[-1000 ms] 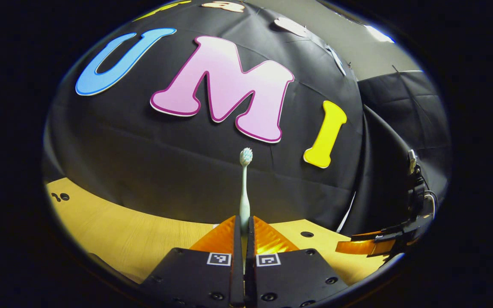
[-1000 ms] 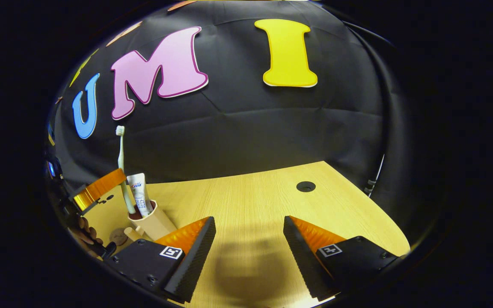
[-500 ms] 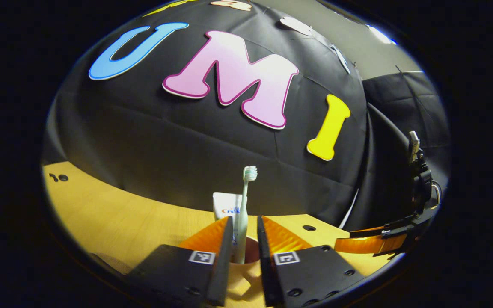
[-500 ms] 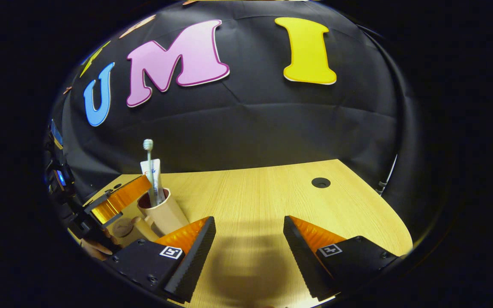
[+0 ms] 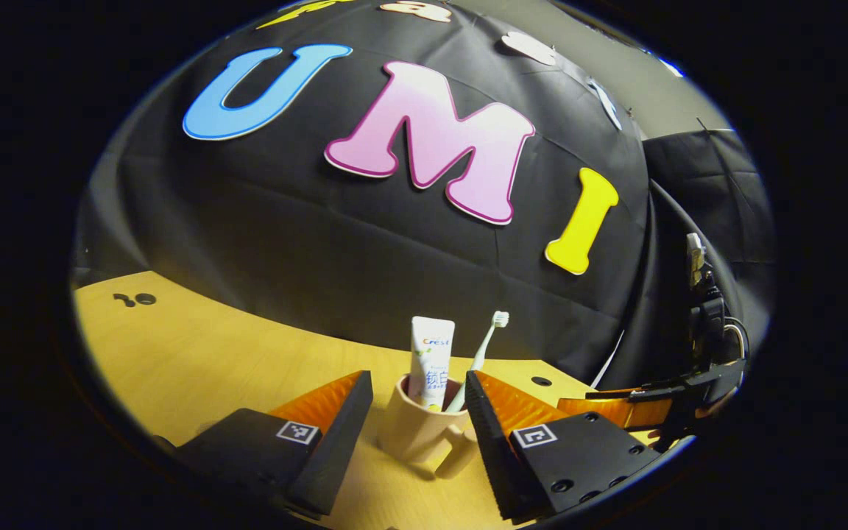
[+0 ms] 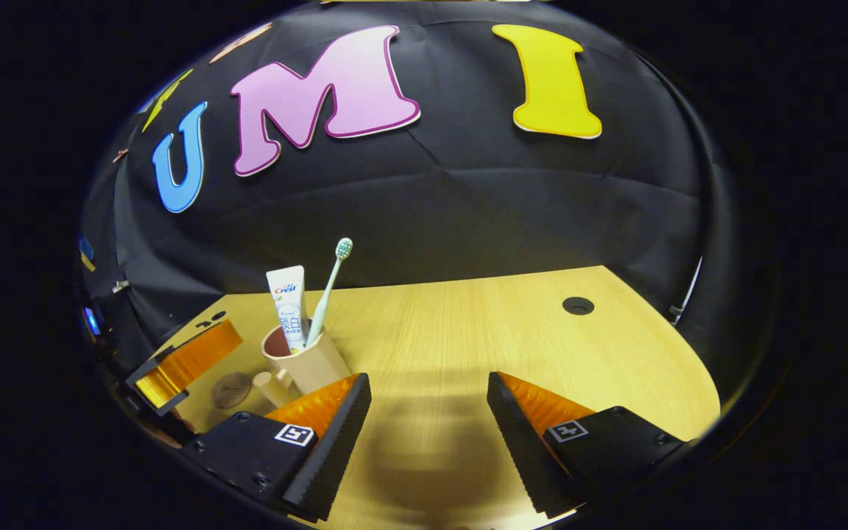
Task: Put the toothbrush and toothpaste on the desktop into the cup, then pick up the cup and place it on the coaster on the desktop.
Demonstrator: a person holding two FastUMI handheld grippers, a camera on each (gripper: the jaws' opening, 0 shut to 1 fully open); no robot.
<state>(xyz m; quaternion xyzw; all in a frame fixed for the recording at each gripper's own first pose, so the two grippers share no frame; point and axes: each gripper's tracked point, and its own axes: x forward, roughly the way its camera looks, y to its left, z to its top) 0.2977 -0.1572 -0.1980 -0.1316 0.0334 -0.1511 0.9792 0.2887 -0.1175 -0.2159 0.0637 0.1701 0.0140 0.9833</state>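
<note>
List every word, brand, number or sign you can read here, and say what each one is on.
Toothpaste: a printed label with a brand word and smaller lines below it; labels are not read off here.
Markers on the left claw and right claw: square coded patterns, no words.
Cup and toothbrush: no text seen.

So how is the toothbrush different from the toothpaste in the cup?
The toothbrush is a thin stick with a bristly head, while the toothpaste is a flat, wide white tube with printing on it. The toothbrush leans over to one side, while the toothpaste stands nearly straight up. In the right gripper view the toothbrush pokes up higher than the toothpaste. Both stand together in the same tan cup on the wooden desktop.
</note>
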